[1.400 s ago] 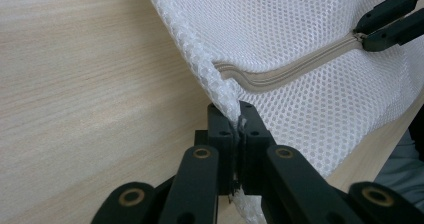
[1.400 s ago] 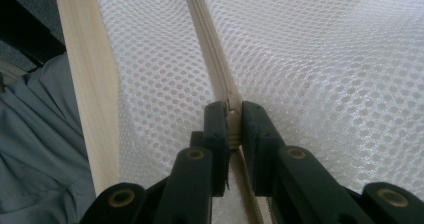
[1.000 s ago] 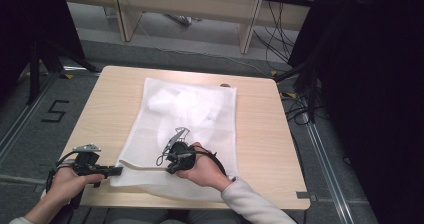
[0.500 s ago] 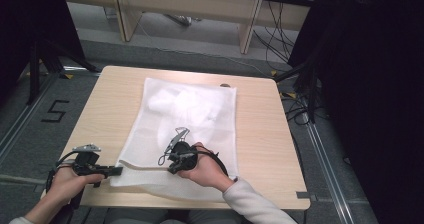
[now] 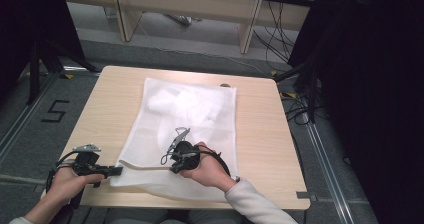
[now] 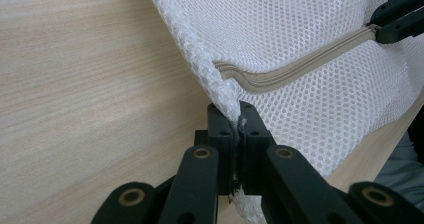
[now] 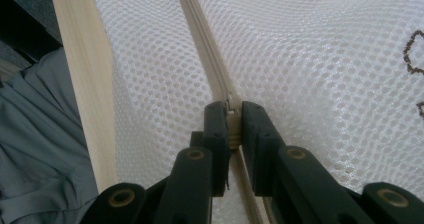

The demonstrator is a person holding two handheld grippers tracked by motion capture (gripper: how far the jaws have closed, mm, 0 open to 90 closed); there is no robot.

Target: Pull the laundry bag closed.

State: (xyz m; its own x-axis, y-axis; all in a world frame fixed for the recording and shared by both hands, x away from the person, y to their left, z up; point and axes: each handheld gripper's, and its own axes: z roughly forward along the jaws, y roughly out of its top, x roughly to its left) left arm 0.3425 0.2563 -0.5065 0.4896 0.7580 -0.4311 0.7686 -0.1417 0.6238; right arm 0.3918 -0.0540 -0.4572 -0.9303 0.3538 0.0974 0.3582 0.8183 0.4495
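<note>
Looking down from the high view, I am seeing a white mesh laundry bag lying flat on the wooden table, in the centre of the frame. My left gripper, at the lower left, is pinching the lower left corner of the bag. My right gripper, just right of it in the lower centre, is lying on the bag, and a beige zipper is stretching between the two grippers.

In the left gripper view, my left gripper is closing fully on the mesh: the jaws are meeting in the lower centre with the edge of the mesh laundry bag clamped between them. The zipper is running from the centre toward the upper right, where the black tips of the right gripper are holding it. The table is filling the left half.

In the right gripper view, my right gripper is nearly closed, and its jaws are pressing on the zipper, which is coming down from the top centre. The mesh laundry bag is spreading on both sides, and the table edge is showing as a pale strip at the left.
</note>
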